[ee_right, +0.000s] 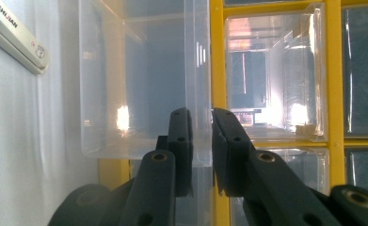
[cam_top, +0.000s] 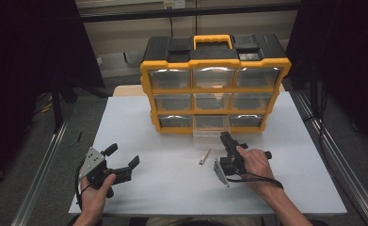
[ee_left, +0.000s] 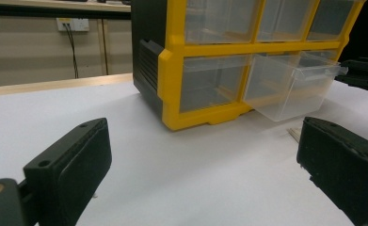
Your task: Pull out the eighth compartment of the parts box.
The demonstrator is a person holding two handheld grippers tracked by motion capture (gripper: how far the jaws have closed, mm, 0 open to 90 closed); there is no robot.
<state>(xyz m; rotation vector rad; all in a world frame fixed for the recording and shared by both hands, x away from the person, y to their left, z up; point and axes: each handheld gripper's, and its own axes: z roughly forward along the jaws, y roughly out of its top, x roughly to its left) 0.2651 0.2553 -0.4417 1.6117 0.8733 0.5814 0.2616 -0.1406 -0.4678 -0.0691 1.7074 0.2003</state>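
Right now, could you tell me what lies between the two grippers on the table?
In the high view, a small stick lies between the left gripper and the right gripper.

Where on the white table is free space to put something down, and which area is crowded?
The white table lies bare left of the yellow-and-black drawer organizer, and between the left gripper and the small pale cylindrical stick. It is crowded in front of the organizer: the pulled-out clear plastic drawer, the right gripper and the stick sit close.

Beige wall [cam_top: 125, 33], grey floor [cam_top: 12, 155]
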